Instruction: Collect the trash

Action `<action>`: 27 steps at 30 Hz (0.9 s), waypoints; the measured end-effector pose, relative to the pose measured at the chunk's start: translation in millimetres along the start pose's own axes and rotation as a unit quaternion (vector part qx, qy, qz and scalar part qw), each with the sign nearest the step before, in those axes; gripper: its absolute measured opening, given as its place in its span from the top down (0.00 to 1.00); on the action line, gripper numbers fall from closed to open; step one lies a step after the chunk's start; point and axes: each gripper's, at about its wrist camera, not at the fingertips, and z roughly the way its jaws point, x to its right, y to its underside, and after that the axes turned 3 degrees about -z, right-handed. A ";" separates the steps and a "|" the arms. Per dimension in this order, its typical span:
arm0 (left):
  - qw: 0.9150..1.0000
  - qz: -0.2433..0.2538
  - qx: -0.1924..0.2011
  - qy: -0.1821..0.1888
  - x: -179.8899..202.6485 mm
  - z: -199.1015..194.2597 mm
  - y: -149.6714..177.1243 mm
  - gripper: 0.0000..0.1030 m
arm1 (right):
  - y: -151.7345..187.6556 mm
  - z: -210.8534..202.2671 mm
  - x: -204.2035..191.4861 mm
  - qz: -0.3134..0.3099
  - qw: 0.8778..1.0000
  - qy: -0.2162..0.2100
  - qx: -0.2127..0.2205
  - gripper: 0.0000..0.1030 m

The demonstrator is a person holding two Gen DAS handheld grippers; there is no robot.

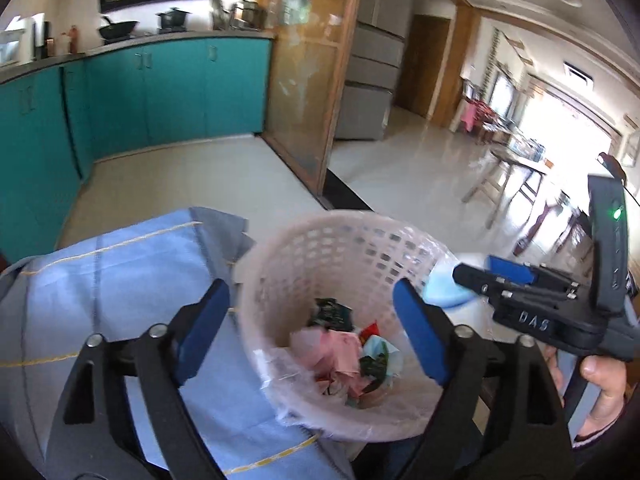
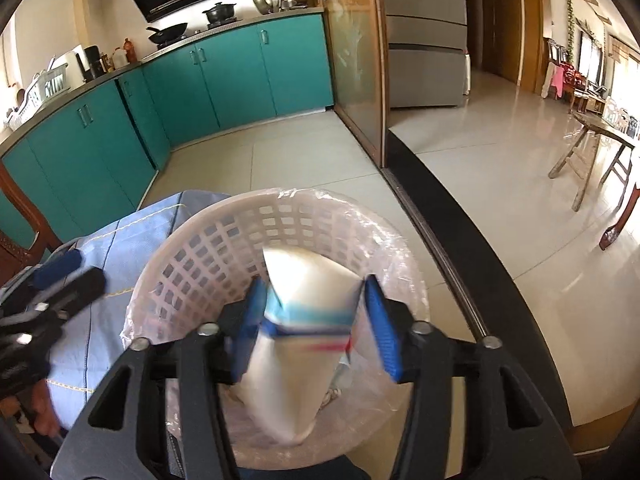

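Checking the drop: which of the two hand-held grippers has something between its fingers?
The right hand-held gripper: a white packet with blue and red bands sits between its blue pads, above the white lattice plastic basket. The left hand-held gripper stands open, empty.

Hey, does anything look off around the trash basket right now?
The clear plastic liner is bunched and slipping unevenly around the rim of the white lattice plastic basket. Otherwise nothing stands out.

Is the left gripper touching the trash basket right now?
Apart. The left wrist view shows the left gripper open above the basket, nothing between its fingers, trash lying below.
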 end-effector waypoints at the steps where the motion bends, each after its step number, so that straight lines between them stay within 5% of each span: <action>1: 1.000 -0.004 0.008 -0.012 -5.5 -8.2 0.4 0.14 | 2.6 -2.9 -4.7 -0.006 1.000 0.000 0.005 0.30; 6: 0.995 -0.004 0.054 -0.086 -27.3 -62.1 18.0 0.08 | 12.1 -22.7 -25.7 -0.023 0.999 0.008 0.031 0.21; 13: 0.979 -0.017 0.104 -0.176 -50.9 -152.7 54.3 0.03 | 36.0 -101.3 -78.3 -0.073 0.988 0.032 0.134 0.03; 20: 0.972 -0.023 0.134 -0.191 -50.5 -218.3 89.6 0.03 | 69.6 -167.3 -118.5 -0.113 0.975 0.018 0.189 0.03; 27: 0.967 -0.025 0.159 -0.196 -43.1 -257.9 117.9 0.03 | 95.4 -195.9 -138.1 -0.139 0.965 0.053 0.216 0.03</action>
